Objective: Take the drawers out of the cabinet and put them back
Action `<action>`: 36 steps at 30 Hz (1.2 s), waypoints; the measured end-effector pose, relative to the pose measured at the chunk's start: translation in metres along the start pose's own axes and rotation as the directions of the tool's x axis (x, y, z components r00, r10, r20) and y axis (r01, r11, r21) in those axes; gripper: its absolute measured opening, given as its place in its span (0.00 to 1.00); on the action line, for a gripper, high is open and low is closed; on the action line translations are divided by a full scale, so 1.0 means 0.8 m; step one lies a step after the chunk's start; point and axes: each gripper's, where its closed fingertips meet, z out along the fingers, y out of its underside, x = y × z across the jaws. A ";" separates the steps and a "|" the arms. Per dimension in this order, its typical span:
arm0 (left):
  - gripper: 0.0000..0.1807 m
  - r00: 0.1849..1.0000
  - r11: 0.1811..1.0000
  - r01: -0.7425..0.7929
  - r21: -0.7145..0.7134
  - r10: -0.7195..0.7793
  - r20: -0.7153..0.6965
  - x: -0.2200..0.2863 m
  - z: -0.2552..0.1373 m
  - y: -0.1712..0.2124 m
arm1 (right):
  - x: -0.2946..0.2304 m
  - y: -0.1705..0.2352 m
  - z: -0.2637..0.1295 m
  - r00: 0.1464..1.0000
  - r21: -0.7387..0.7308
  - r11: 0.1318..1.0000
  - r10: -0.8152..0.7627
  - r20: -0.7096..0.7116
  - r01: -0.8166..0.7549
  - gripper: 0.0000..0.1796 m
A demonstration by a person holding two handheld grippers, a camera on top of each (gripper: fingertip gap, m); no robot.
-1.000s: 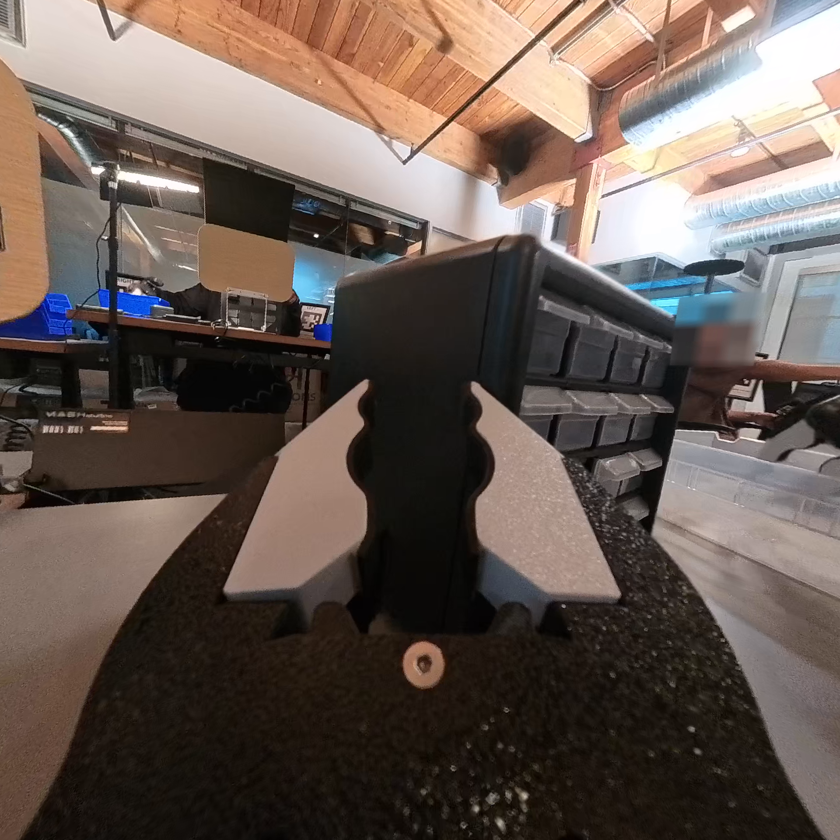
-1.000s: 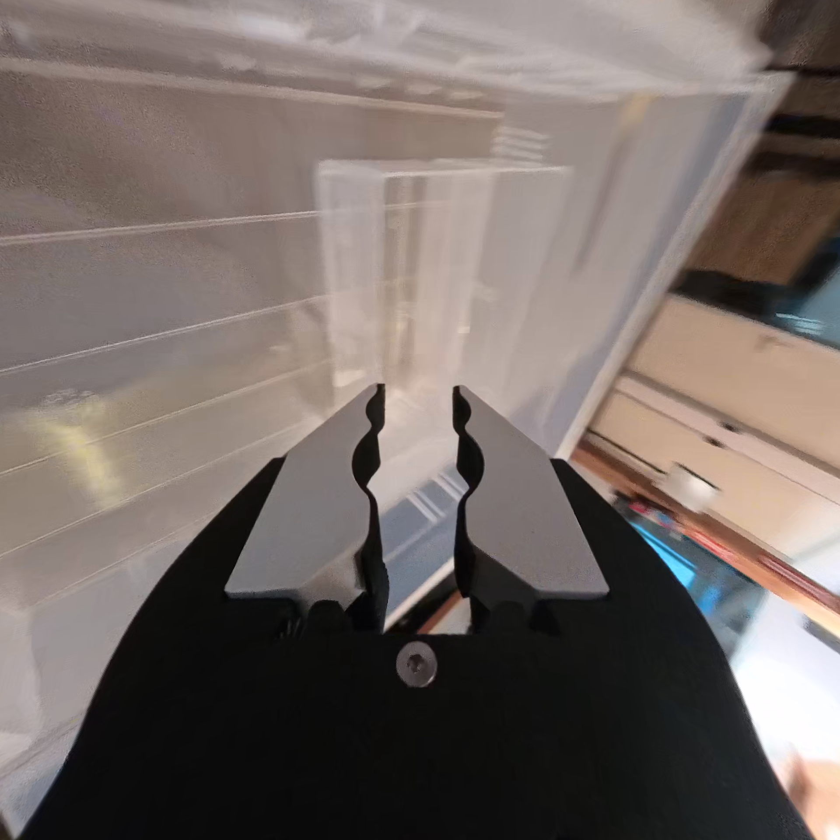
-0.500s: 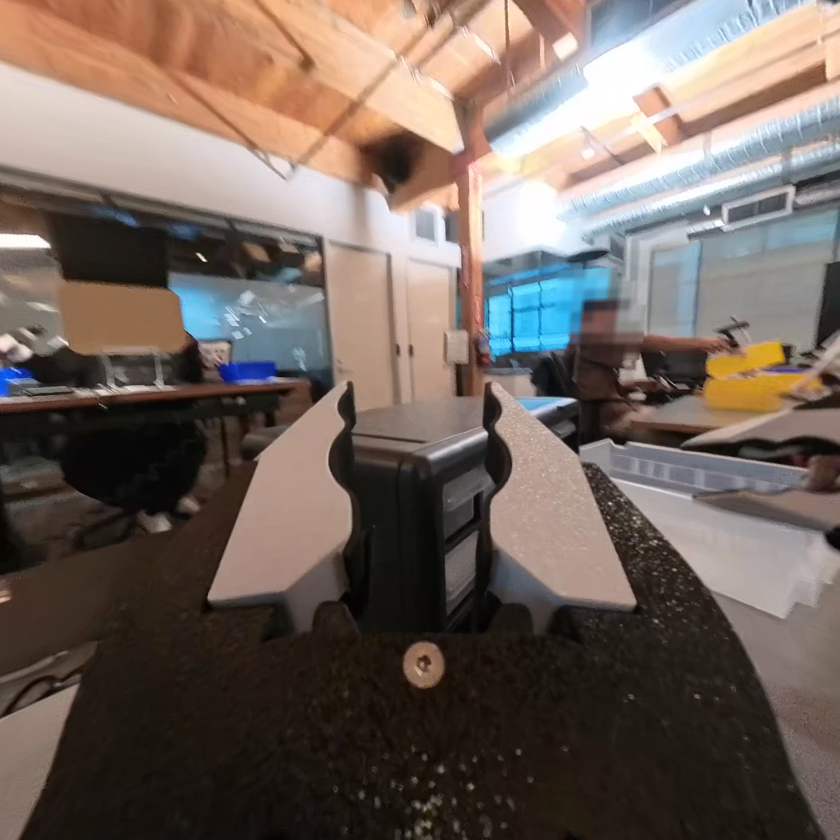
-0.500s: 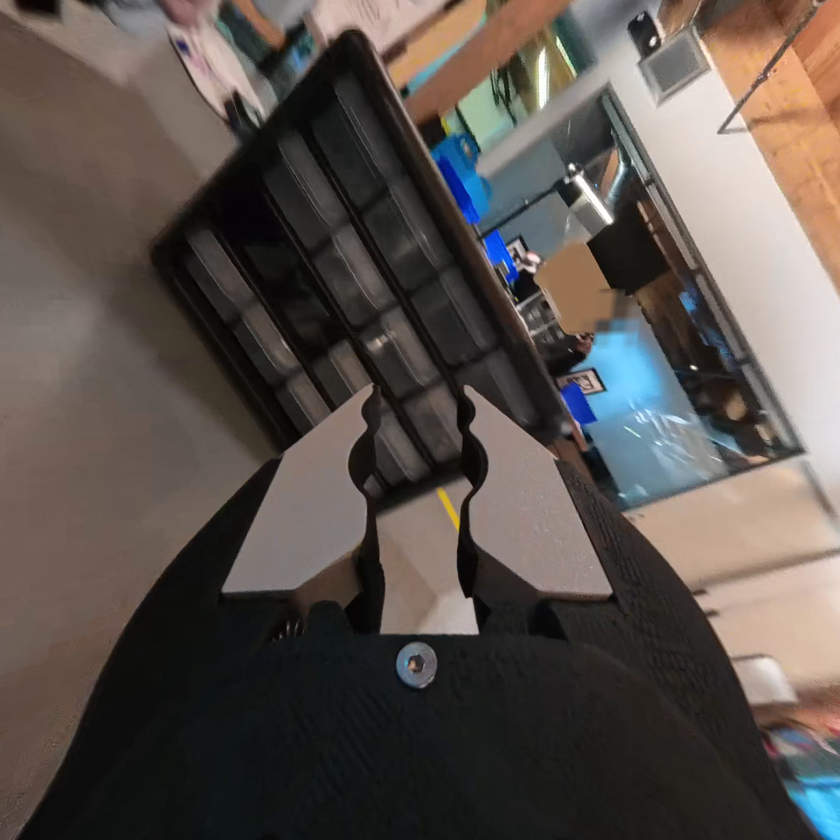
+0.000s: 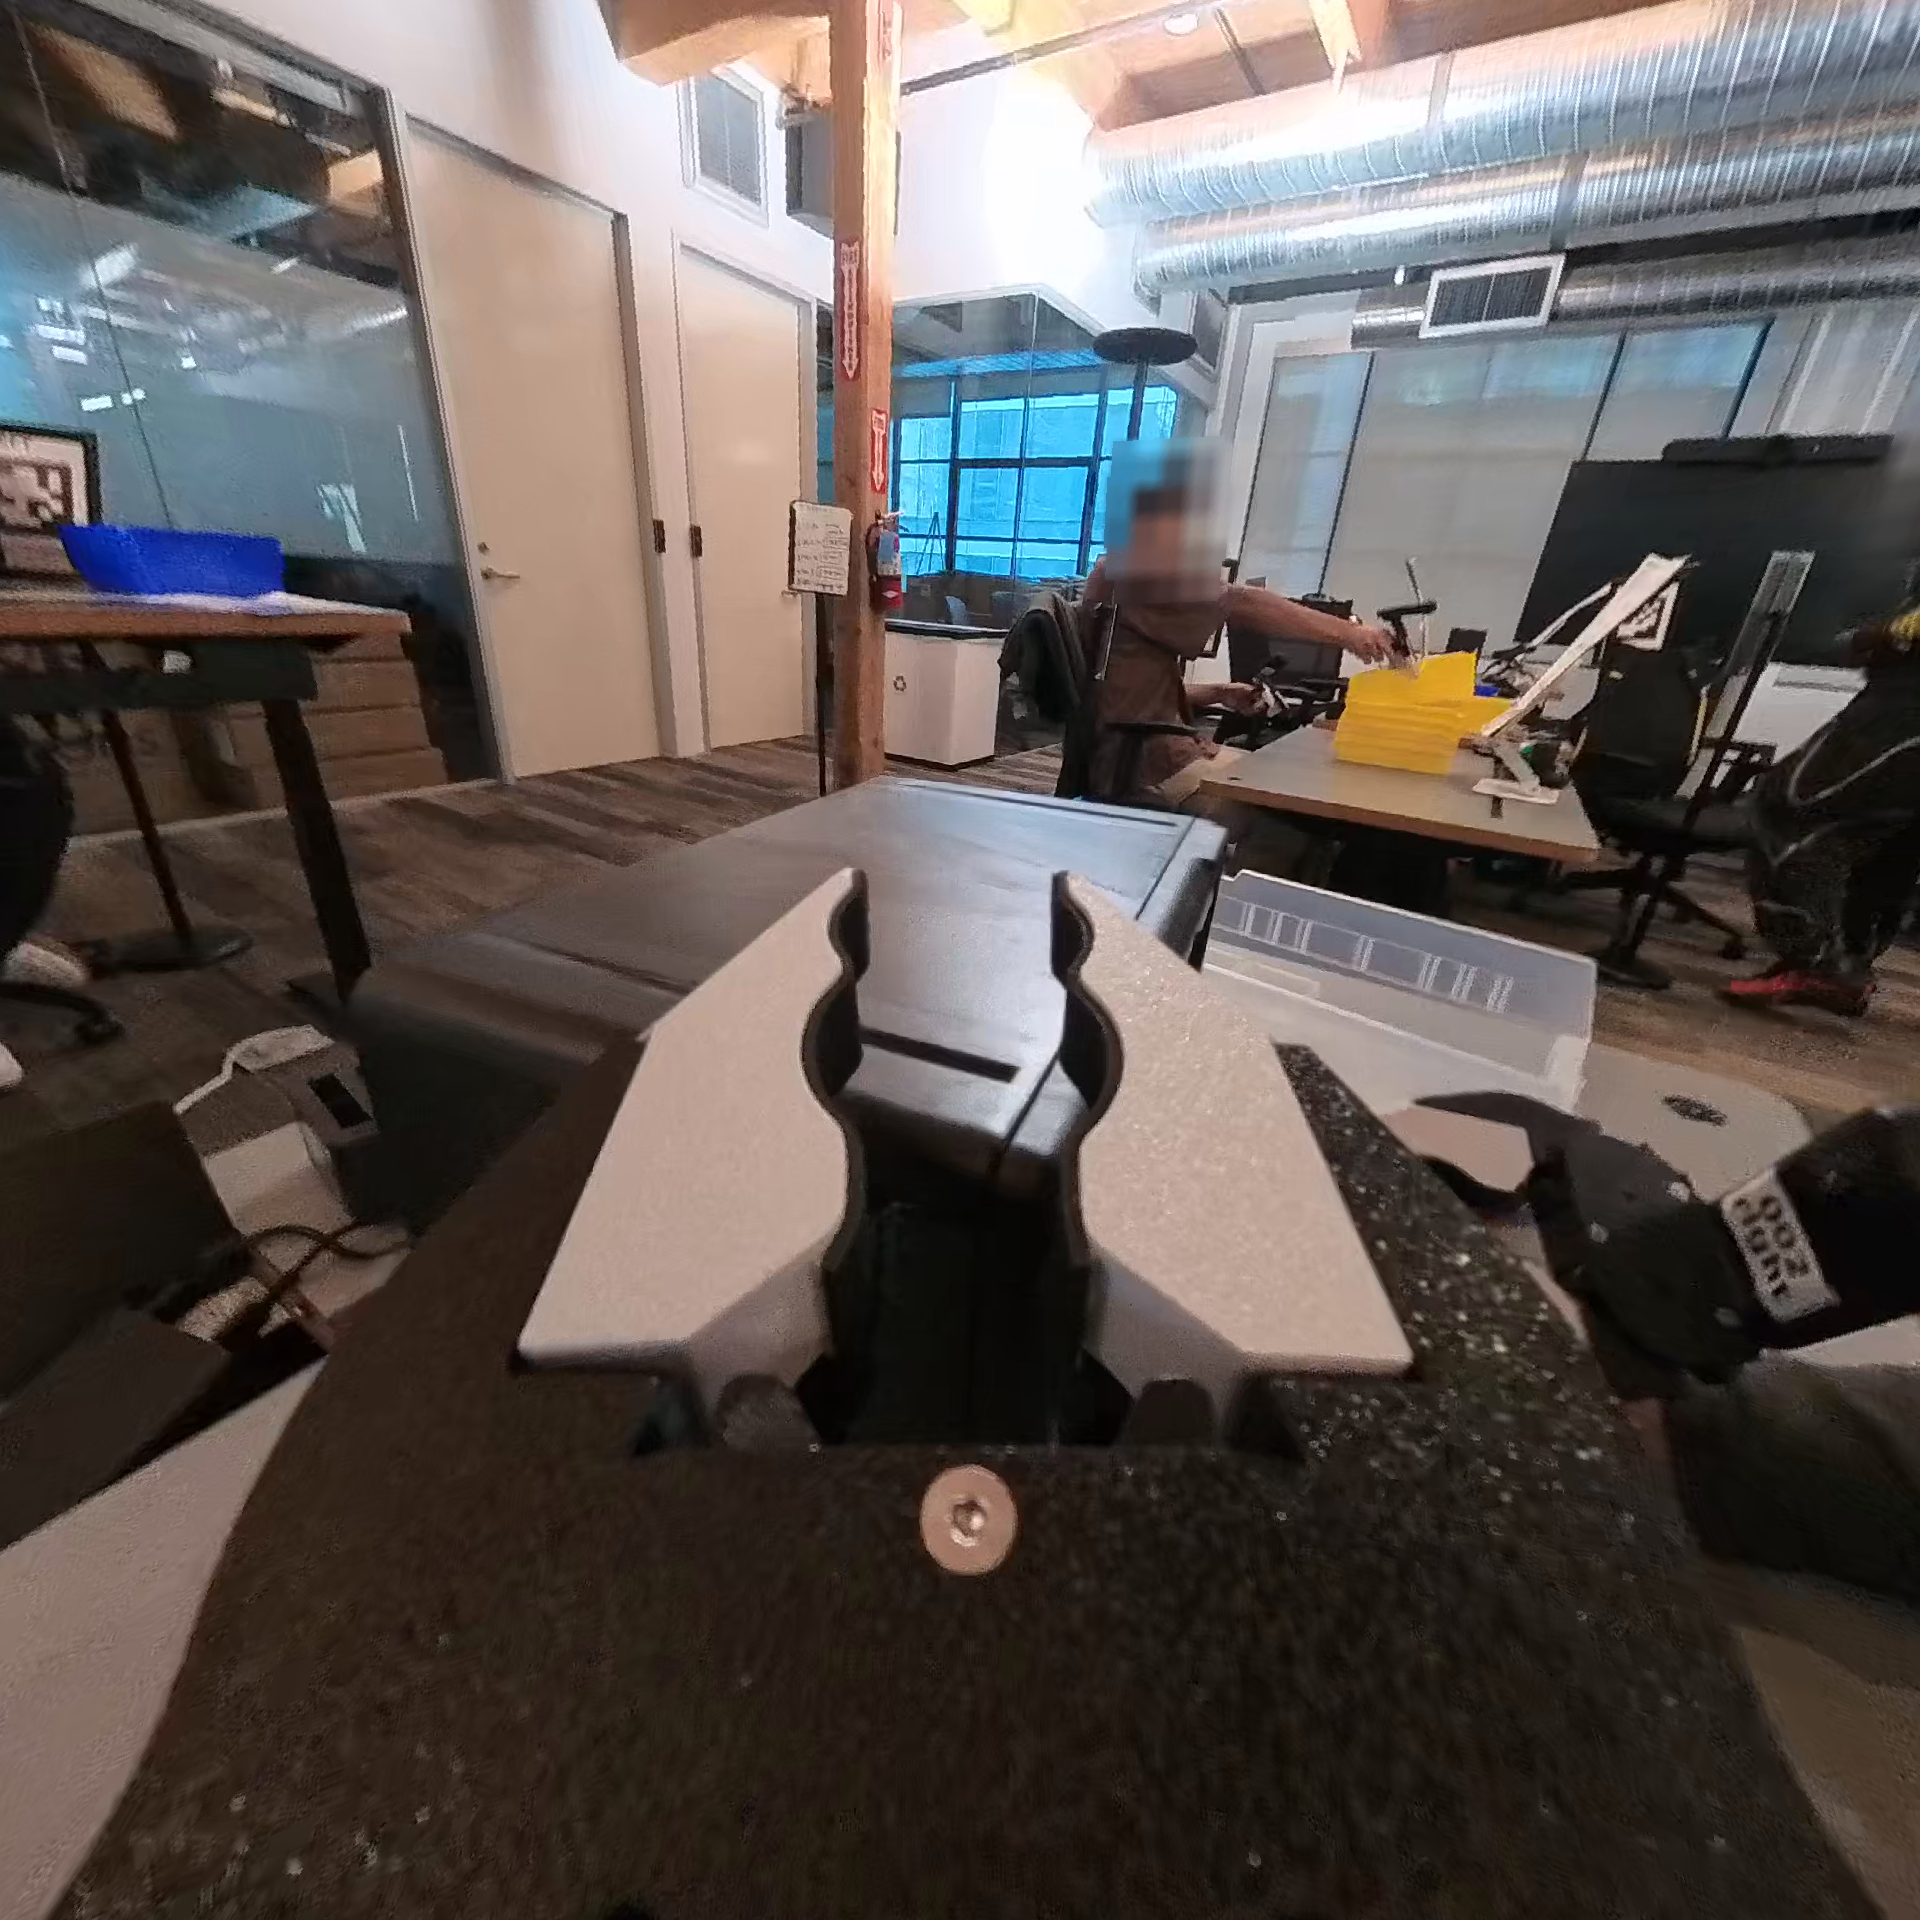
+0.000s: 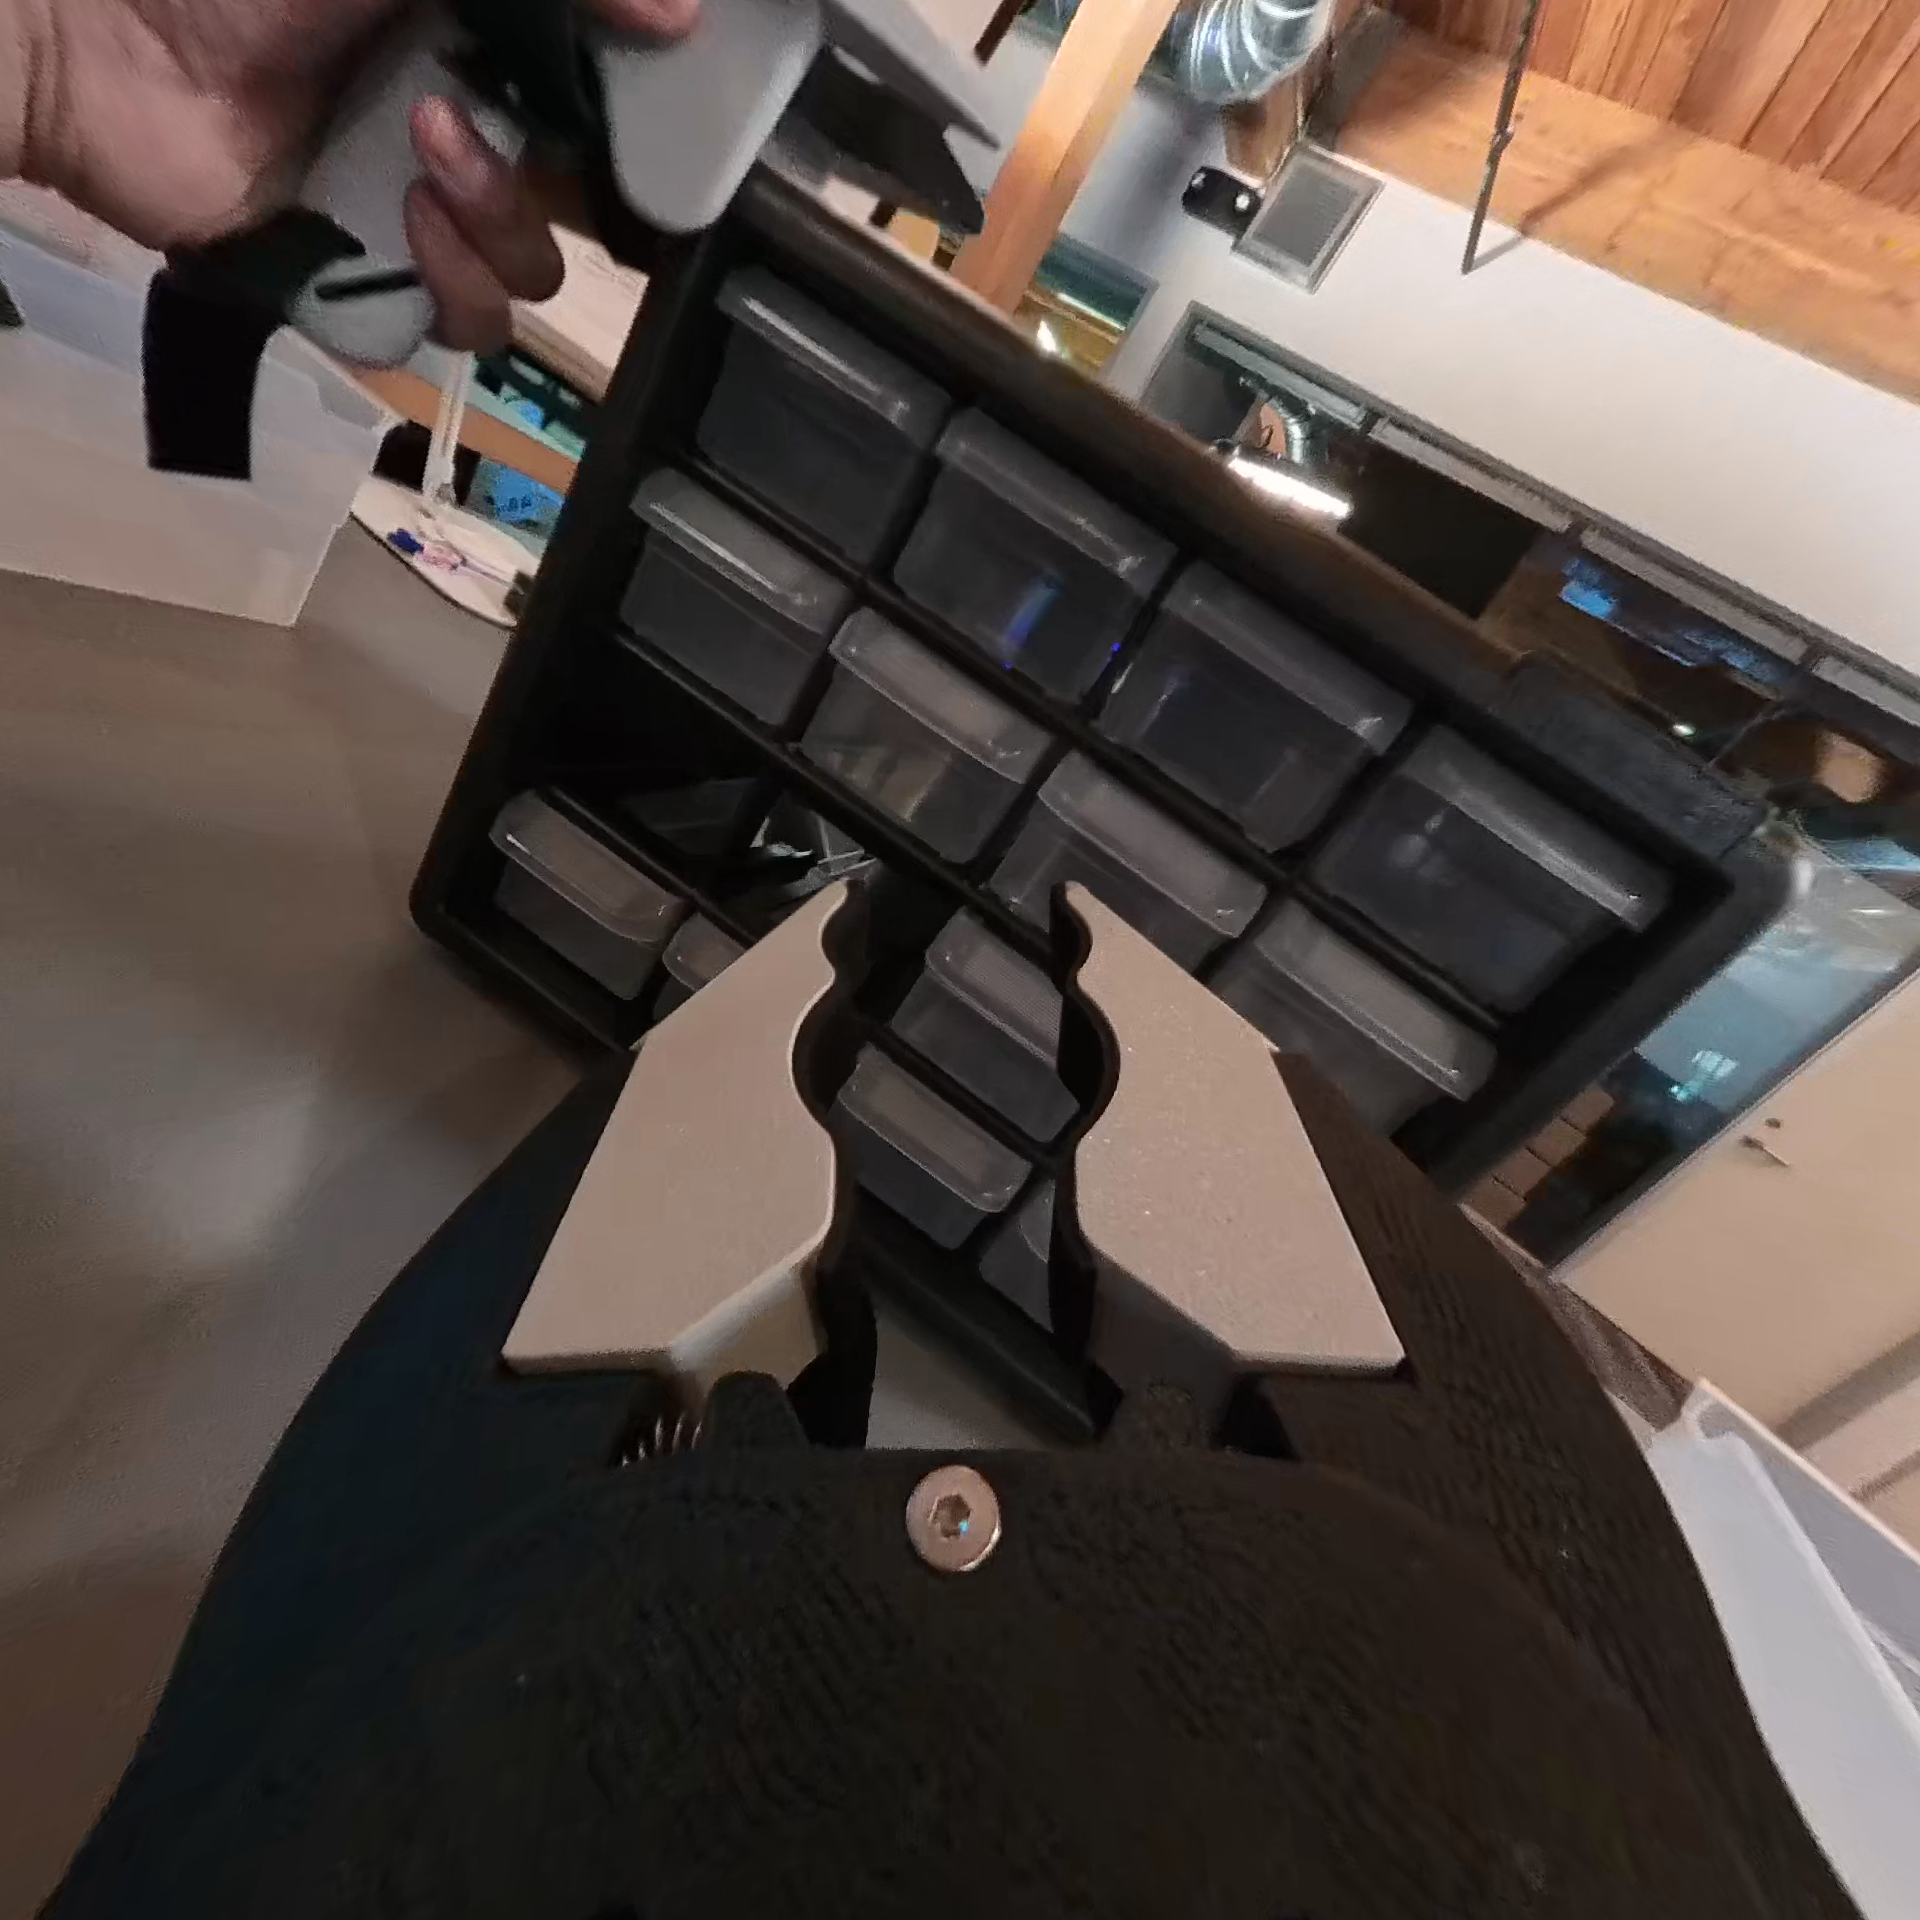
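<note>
The black cabinet point(image 6: 1039, 384) stands on the grey table with several clear drawers point(image 6: 1029, 551) in its front. One slot point(image 6: 727, 821) near the lower left looks dark and empty. My left gripper point(image 5: 956, 894) sits over the cabinet top point(image 5: 966, 862). Its fingers are clamped on the near top corner point(image 5: 935, 1122). A hand holds it above the cabinet's top left corner in the right wrist view point(image 6: 665, 114). My right gripper point(image 6: 951, 904) is open and empty. It points at the lower drawers point(image 6: 977, 1018) from close by. Its black body also shows in the left wrist view point(image 5: 1662, 1247).
A clear plastic bin point(image 5: 1403, 966) stands beside the cabinet; it also shows in the right wrist view point(image 6: 156, 499). Another white bin edge point(image 6: 1818, 1558) is at my right. The grey table point(image 6: 208, 935) stretches left of the cabinet. A seated person point(image 5: 1143, 665) works at a far table.
My left gripper has risen from the cabinet's side to over its top corner. My right gripper has come out of the clear bin, turned to the cabinet front and moved closer.
</note>
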 end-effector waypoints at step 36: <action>0.08 0.999 0.996 -0.017 0.092 0.013 0.040 0.008 -0.014 -0.038 | 0.011 0.038 0.013 0.897 -0.246 0.879 -0.436 -0.069 0.409 0.16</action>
